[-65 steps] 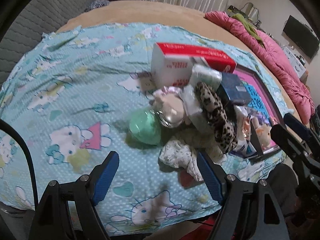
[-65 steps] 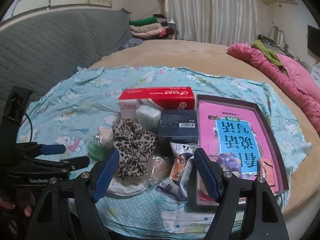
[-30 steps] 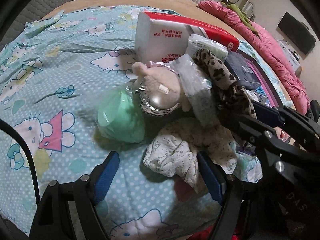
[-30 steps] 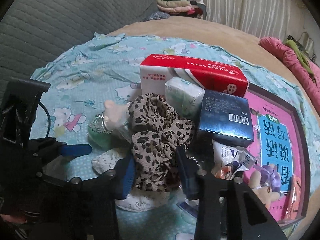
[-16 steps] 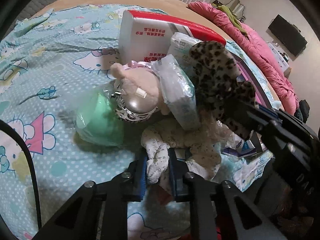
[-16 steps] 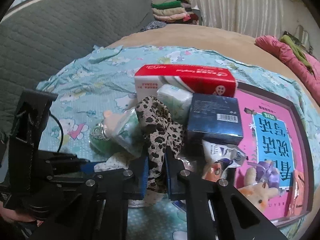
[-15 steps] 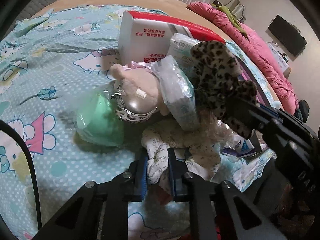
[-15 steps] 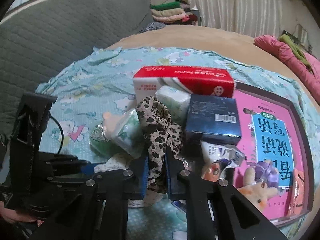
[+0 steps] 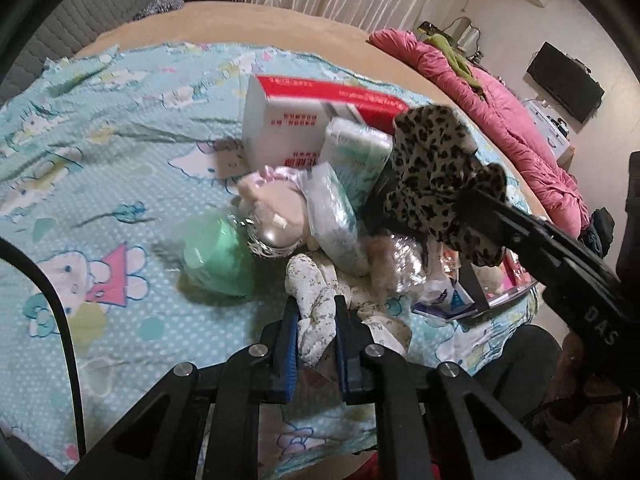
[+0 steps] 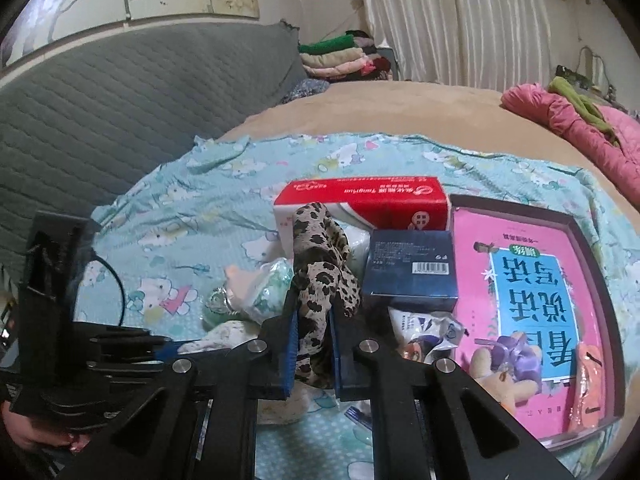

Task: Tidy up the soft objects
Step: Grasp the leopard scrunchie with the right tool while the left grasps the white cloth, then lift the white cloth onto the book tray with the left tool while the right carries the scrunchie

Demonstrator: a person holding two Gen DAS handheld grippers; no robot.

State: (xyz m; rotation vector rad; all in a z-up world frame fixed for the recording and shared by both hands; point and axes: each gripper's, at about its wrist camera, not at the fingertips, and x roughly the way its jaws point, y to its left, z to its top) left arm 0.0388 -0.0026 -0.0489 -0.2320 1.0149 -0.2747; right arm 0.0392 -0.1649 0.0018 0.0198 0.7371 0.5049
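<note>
The left hand-held gripper (image 9: 316, 330) is clamped on a white floral cloth (image 9: 320, 300), which lies bunched on the blue Hello Kitty sheet (image 9: 100, 184) covering the bed. The right hand-held gripper (image 10: 312, 336) is closed on a leopard-print fabric (image 10: 320, 264), held raised off the pile so that it hangs in front of the red-and-white tissue box (image 10: 360, 200).

Taking the tissue box as landmark: just in front of it lies a white wrapped tissue pack (image 9: 356, 152), and touching its right front corner stands a dark blue box (image 10: 412, 272). Nearer the camera than the tissue box, a pale pink plush toy (image 9: 276, 208) lies against a green round object (image 9: 216, 260) in clear wrap. To the box's right sits a shallow tray (image 10: 592, 280) holding a pink book (image 10: 520, 276), a small plush with a purple bow (image 10: 508, 368) and an orange item (image 10: 586, 388). Far beyond the box, a pink quilt (image 10: 580, 128) is heaped on the bed.
</note>
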